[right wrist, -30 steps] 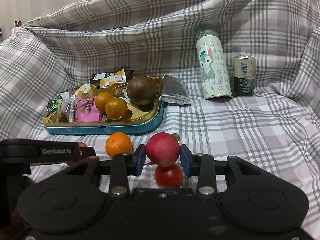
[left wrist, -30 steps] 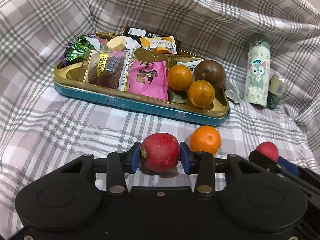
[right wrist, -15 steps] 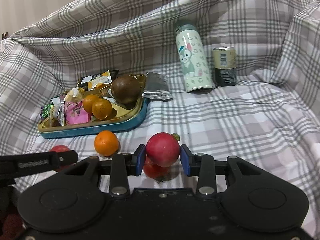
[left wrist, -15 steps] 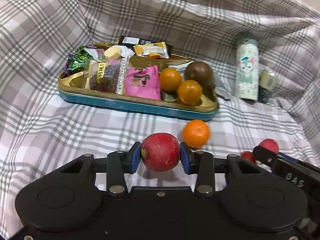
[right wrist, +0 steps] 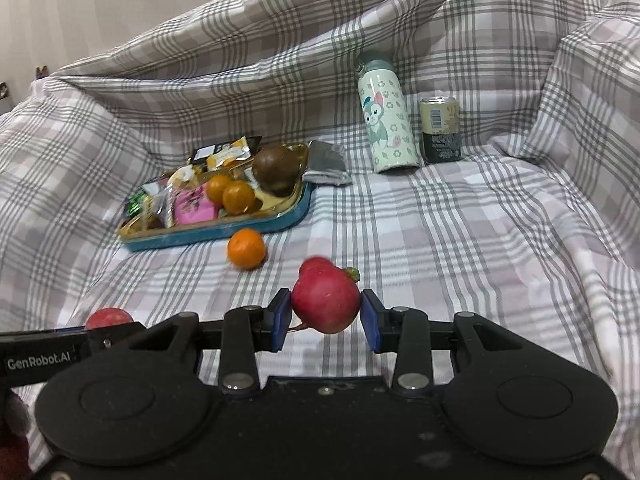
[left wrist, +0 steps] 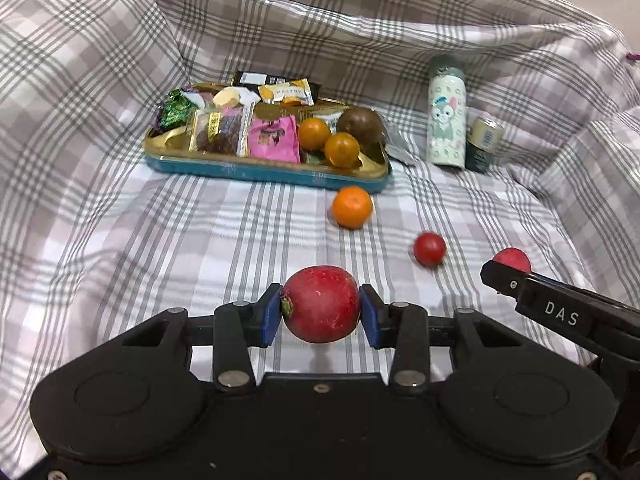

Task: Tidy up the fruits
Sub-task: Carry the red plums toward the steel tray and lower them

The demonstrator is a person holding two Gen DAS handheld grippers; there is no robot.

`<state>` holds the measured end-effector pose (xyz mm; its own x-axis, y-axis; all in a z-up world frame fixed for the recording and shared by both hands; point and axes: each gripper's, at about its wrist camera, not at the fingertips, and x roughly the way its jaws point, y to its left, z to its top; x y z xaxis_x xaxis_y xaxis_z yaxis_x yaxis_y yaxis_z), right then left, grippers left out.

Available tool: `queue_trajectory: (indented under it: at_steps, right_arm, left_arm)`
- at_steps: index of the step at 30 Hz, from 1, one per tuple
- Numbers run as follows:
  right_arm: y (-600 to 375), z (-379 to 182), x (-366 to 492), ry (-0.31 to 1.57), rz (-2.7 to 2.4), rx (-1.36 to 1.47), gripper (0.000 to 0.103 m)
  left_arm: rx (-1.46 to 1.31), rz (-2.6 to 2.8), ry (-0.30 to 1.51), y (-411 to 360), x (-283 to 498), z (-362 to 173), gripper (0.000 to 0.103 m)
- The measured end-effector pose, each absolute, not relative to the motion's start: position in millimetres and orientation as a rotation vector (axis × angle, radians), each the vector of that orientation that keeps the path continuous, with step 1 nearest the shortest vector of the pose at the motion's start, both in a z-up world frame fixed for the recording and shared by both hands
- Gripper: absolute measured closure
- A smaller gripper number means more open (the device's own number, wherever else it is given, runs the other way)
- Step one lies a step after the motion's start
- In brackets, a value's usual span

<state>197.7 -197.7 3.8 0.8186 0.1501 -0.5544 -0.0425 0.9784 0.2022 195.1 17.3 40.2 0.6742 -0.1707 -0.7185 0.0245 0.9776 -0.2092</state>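
Both grippers are loaded: the left gripper (left wrist: 321,311) is pinched on a red fruit (left wrist: 321,304), pads against both flanks, and the right gripper (right wrist: 325,313) is pinched on a second red fruit (right wrist: 325,300), a stem tuft showing at its upper right.

Step in hand, judged: carry toward the tray (left wrist: 264,172). The plaid cloth (left wrist: 120,220) is soft and creased, so a released fruit would likely roll; release is better made low, inside the tray's right end beside the brown fruit (left wrist: 360,125) and two small oranges (left wrist: 342,149). The pinch is best kept across the widest part, and the arms entered one at a time, since that corner looks crowded.

View differences, largest item first:
- Bottle (right wrist: 387,120) and can (right wrist: 440,130) are seen clearly upright only from the right wrist.
- Snack packets (left wrist: 244,132) filling the tray's left are laid out better in the left wrist view.
- Loose orange (left wrist: 352,206) lies just outside the tray rim in both.
- A small red tomato (left wrist: 429,249) on the cloth is shown only by the left wrist; in the right view it cannot be told apart from the held fruit.
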Motion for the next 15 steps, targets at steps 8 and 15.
queue_trajectory:
  at_steps: [8,15]
  right_arm:
    - [-198,-1,133,0.646,0.121,0.193,0.064]
    - [-194,-13,93,0.687,0.129,0.194,0.064]
  left_arm:
    - [-0.176,-0.107,0.859,15,146,39,0.054]
    - [-0.147,-0.108,0.892,5,108,31,0.054]
